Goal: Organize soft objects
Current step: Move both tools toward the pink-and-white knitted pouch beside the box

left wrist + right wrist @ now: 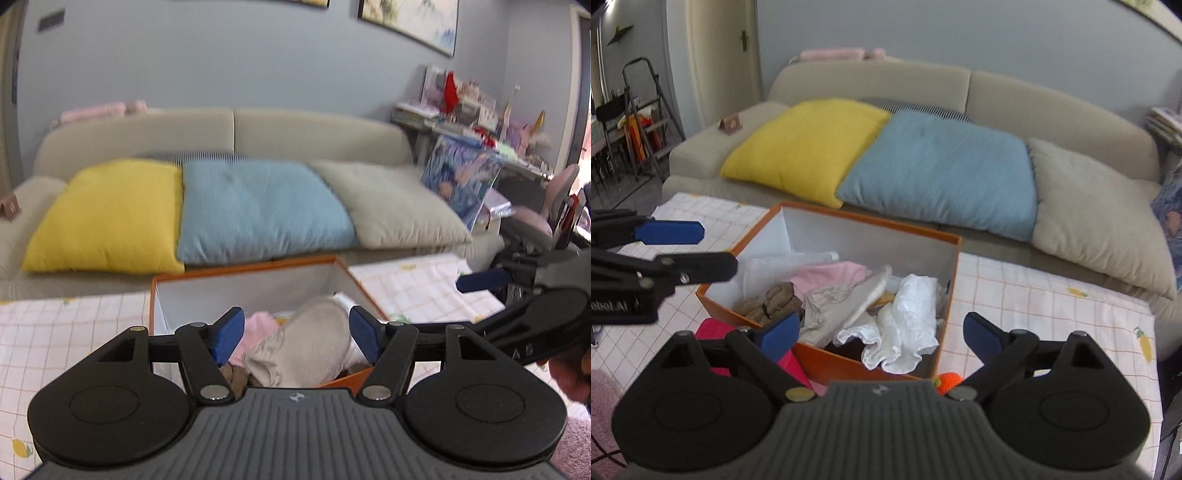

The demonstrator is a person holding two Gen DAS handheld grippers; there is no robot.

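An orange box [820,363] with white inner walls stands on the checked tablecloth and holds soft clothes: a beige cloth [834,306], a white frilly cloth [905,328], a pink cloth [827,275] and a brown one [772,301]. My left gripper [297,334] is open above the box's near edge [343,378], its blue pads either side of the beige cloth [314,343] without touching it. My right gripper [882,338] is open and empty above the box's near corner. A bright pink cloth [716,332] lies on the table left of the box. An orange knitted toy [947,382] lies by the box's near side.
A beige sofa [1052,110] stands behind the table with a yellow cushion [809,144], a blue cushion [945,170] and a beige cushion [1093,206]. A cluttered desk [480,118] and a chair [535,218] stand to the right. A stepladder [642,110] stands far left.
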